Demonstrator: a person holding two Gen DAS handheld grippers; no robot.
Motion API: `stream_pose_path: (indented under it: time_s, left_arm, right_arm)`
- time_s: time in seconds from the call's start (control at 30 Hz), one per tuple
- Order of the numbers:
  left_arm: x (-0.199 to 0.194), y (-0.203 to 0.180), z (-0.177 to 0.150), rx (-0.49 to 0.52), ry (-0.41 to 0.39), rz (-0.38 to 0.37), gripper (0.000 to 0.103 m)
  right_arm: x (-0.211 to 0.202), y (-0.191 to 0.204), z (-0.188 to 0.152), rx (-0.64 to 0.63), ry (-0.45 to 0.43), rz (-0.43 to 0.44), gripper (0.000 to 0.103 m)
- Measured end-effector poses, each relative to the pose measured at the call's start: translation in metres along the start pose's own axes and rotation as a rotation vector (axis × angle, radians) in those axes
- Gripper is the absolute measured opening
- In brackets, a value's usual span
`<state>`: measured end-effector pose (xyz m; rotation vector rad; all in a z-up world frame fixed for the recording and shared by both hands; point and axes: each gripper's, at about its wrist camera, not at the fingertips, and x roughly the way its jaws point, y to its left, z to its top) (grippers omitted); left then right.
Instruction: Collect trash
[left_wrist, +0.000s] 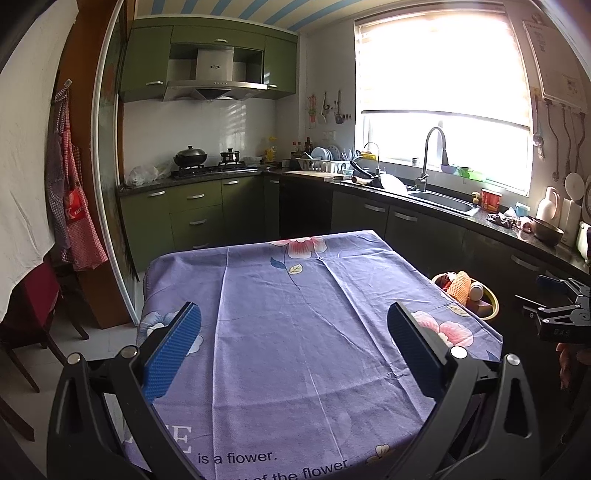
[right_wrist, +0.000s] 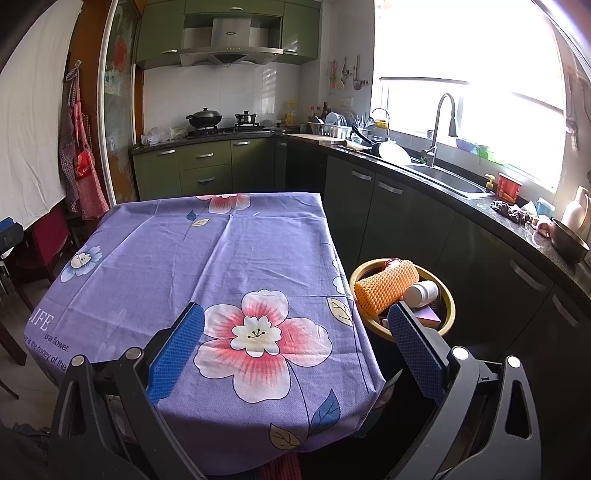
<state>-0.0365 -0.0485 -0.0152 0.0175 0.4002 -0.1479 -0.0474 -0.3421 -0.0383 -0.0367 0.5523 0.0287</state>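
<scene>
A yellow-rimmed bin (right_wrist: 448, 295) stands on the floor at the table's right side; its rim (left_wrist: 493, 301) also shows in the left wrist view. Inside lie an orange foam net (right_wrist: 386, 286), a white bottle (right_wrist: 421, 293) and a purple box (right_wrist: 428, 315). My left gripper (left_wrist: 293, 328) hangs open above the purple floral tablecloth (left_wrist: 280, 332), nothing between its blue pads. My right gripper (right_wrist: 295, 332) is open too, over the table's right front corner, its right finger (right_wrist: 415, 345) in front of the bin. The right gripper's body (left_wrist: 561, 314) shows at the left wrist view's right edge.
A dark counter (right_wrist: 480, 205) with sink (right_wrist: 448, 179), dish rack (right_wrist: 334, 129) and a red cup (right_wrist: 509, 186) runs along the right. A stove with pots (right_wrist: 205, 118) sits at the back. Aprons (right_wrist: 79, 147) hang at left, chairs (left_wrist: 33, 314) beside the table.
</scene>
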Motion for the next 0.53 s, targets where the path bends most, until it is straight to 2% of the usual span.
stream_pose_path:
  time_s: [0.1, 0.2, 0.37, 0.53]
  left_arm:
    - [0.002, 0.002, 0.0, -0.01, -0.008, -0.015, 0.096]
    - [0.005, 0.002, 0.0, -0.01, -0.004, 0.001, 0.096]
    - [0.019, 0.003, 0.0, -0.01, 0.041, 0.029, 0.096]
    - [0.058, 0.018, 0.005, -0.019, 0.128, 0.039, 0.096]
  right_arm:
    - [0.001, -0.001, 0.0, 0.001, 0.002, 0.0, 0.098]
    - [0.002, 0.0, -0.001, 0.003, 0.004, -0.001, 0.098]
    - [0.006, -0.002, -0.001, 0.008, 0.014, -0.005, 0.098]
    - [0.02, 0.0, 0.003, -0.002, 0.034, -0.001, 0.098]
